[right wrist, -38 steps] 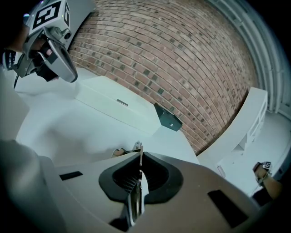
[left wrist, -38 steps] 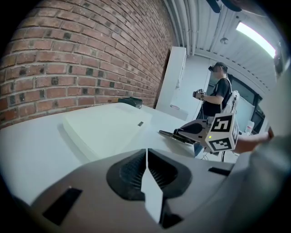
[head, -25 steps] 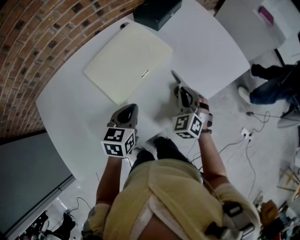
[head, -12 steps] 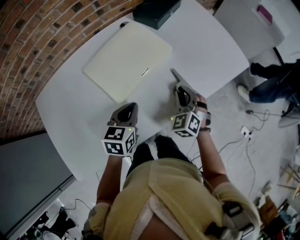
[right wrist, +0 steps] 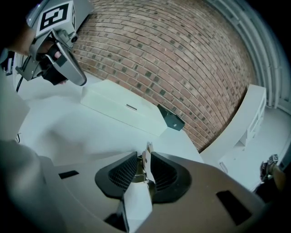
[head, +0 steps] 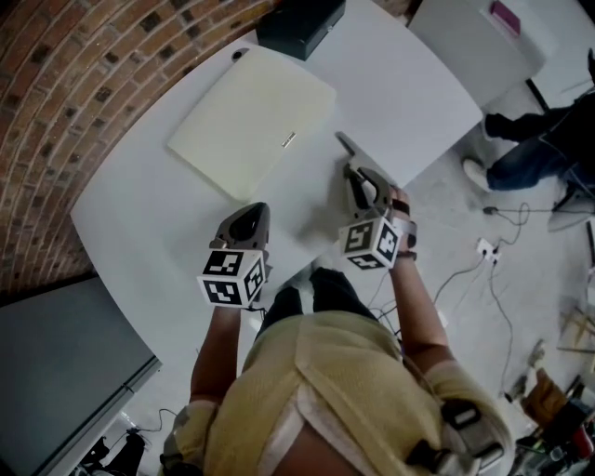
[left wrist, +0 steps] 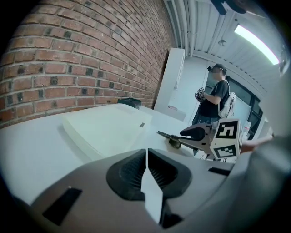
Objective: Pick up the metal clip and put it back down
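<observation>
The cream case (head: 246,116) lies flat on the white table (head: 409,102), and everything else sits around it. The metal clip (head: 346,145) is just off the case's right-hand edge, apart from it. Its thin nose points away from the person and comes down to the table top. Its rear end stands between the jaws of the right gripper (head: 356,173). Those jaws have just been opening and now stand part-way apart. In the right gripper view the clip's two metal leaves fill the gap, one against each pad, so the hold is not yet let go. The left gripper (head: 249,213) hangs in front of the case's nearest corner with its jaws closed together and nothing between them. A dark box (head: 299,23) sits beyond the case's far edge, by the brick wall (head: 84,74).
</observation>
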`<state>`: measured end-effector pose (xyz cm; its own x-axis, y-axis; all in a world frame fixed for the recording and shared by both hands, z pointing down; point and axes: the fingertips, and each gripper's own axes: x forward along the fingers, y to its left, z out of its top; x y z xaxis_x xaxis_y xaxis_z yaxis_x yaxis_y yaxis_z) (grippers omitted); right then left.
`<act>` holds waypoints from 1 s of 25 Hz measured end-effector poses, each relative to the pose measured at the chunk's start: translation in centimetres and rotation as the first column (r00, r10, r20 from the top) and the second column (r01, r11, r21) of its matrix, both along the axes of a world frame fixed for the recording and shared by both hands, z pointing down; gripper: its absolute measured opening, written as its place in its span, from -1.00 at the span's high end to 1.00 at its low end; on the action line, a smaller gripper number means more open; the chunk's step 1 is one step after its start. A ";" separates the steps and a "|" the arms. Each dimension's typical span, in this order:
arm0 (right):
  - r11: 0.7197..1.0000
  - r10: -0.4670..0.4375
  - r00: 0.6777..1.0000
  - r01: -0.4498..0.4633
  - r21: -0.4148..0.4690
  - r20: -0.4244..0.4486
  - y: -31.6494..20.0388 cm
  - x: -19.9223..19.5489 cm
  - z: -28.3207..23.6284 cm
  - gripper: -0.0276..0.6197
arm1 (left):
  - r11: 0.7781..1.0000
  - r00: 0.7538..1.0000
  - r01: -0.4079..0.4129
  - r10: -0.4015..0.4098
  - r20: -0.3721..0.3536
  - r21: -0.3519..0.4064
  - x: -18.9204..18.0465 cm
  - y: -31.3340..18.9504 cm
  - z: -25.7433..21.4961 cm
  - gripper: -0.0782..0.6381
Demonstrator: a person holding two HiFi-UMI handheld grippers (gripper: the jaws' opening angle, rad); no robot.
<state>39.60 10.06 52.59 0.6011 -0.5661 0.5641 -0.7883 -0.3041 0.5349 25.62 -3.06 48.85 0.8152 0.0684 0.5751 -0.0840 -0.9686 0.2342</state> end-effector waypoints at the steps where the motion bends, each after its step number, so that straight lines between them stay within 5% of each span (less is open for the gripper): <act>1: 1.000 0.011 1.000 -0.011 0.010 0.003 0.0 -0.2 -0.3 0.69 | 1.000 1.000 0.002 -0.002 -0.006 -0.004 -0.1 -0.2 -0.1 0.75; 13: 0.979 0.120 0.985 -0.138 0.151 0.123 1.5 -2.8 -5.3 0.70 | 1.000 0.996 0.029 -0.029 -0.079 -0.011 -2.1 -1.2 -2.3 0.75; 25: 0.960 0.148 0.980 -0.174 0.218 0.129 2.2 -6.7 -7.6 0.84 | 1.000 0.989 0.027 -0.027 -0.144 -0.007 -4.0 -1.0 -4.4 0.75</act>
<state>32.87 12.29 45.02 0.6361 -0.5875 0.5002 -0.7691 -0.5351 0.3495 21.58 -4.09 44.41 0.8913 0.0478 0.4509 -0.0750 -0.9652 0.2506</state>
